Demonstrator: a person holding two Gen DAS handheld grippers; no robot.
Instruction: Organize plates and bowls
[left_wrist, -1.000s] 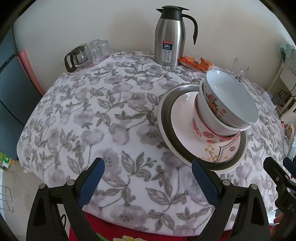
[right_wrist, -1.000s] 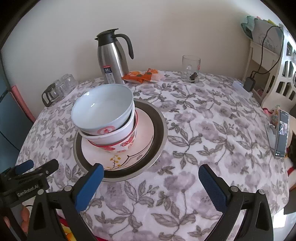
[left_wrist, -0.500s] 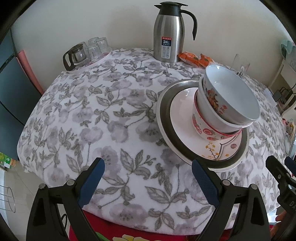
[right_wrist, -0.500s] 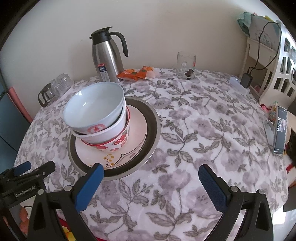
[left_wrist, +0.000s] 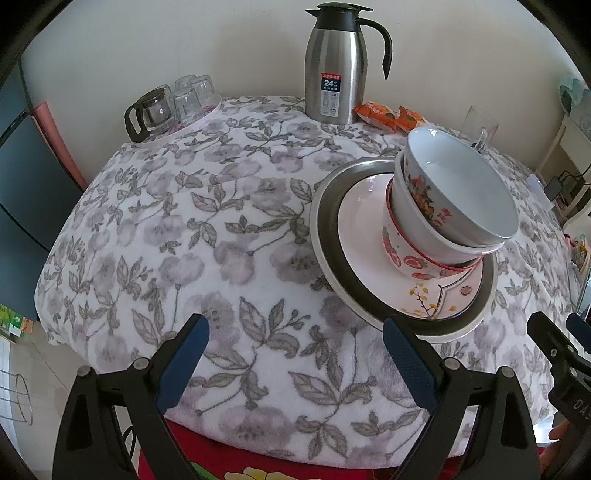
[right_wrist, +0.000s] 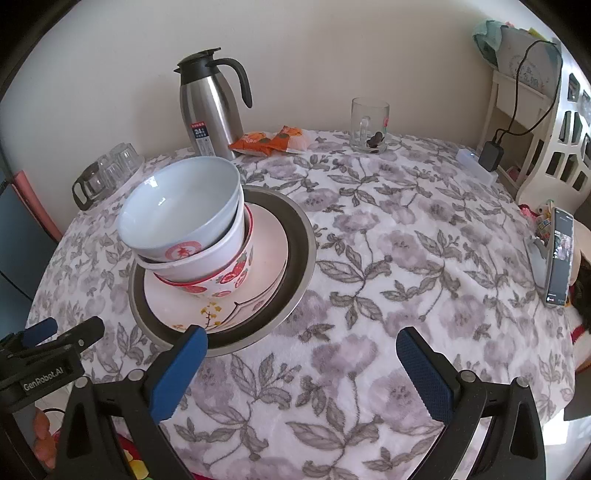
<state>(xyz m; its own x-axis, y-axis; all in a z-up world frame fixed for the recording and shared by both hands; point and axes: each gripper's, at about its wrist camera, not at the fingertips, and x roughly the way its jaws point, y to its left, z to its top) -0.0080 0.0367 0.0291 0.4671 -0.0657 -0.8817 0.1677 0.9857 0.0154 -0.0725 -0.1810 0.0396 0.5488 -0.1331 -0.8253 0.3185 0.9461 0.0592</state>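
Three nested bowls are stacked, tilted, on a pink plate inside a metal dish on the floral-clothed surface. Both the left claw and right claw are held wide open, empty, at its near edge.

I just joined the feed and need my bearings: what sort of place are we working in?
Most likely a home dining room or living area. A table under a floral cloth holds stacked bowls on plates, a steel thermos jug and snack packets, with a white shelf and charger beside it.
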